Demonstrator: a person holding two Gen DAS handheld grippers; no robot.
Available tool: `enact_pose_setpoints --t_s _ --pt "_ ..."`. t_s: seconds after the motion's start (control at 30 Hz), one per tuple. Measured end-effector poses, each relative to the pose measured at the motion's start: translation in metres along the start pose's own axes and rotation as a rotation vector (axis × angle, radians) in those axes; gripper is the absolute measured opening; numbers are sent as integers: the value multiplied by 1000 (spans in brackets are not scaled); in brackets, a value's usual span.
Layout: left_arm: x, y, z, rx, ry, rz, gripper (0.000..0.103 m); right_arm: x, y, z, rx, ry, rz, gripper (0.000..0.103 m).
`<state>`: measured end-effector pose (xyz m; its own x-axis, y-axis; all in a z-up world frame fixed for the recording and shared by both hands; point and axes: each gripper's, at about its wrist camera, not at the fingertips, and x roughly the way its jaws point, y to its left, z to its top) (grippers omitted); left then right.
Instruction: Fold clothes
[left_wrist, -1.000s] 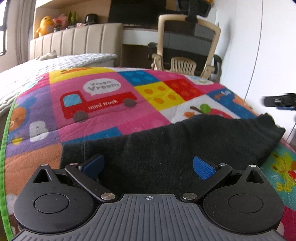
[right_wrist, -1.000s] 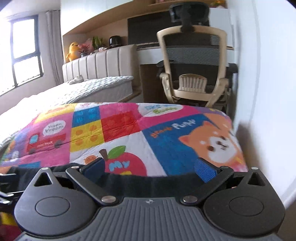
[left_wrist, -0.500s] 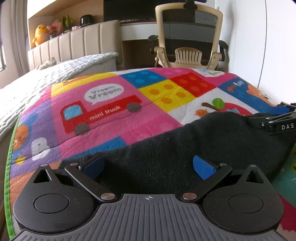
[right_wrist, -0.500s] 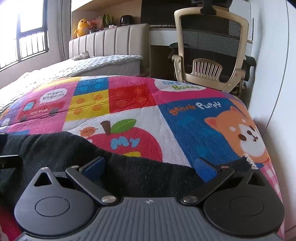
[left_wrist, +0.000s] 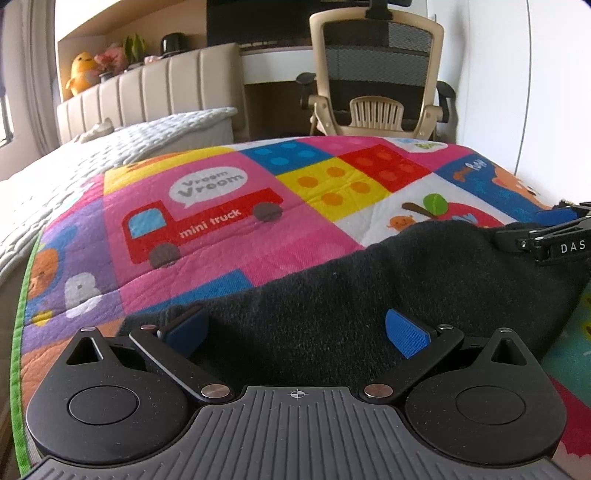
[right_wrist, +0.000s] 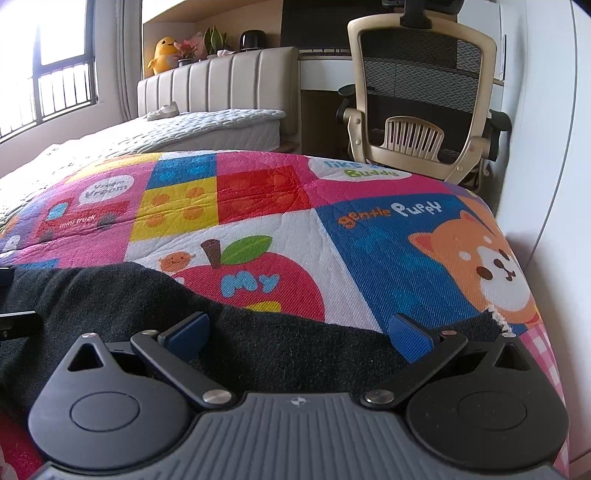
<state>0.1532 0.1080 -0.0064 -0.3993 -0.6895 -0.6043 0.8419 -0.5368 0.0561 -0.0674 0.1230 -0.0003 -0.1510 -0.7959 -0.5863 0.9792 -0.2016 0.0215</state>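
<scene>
Black garment (left_wrist: 369, 291) on quilt (left_wrist: 229, 206), beneath both wide-spread grippers (left_wrist: 297, 332) (right_wrist: 299, 334).

Daylight floods in from the window (right_wrist: 55, 74) at far left, which is blown out to white. The quilt (right_wrist: 258, 221) is bright and sharp. Both views bow strongly at the edges, with dark corners. The wall (right_wrist: 546, 166) at right looks slightly smeared.

fuzzy matt black garment (left_wrist: 369, 295), quilted cloth mat (left_wrist: 221, 206)
</scene>
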Motion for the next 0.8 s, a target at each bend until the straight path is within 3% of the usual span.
enact_pose_setpoints --t_s 0.8 --pt "0 3 -1 -7 -5 -12 103 2 2 1 0 -1 -4 103"
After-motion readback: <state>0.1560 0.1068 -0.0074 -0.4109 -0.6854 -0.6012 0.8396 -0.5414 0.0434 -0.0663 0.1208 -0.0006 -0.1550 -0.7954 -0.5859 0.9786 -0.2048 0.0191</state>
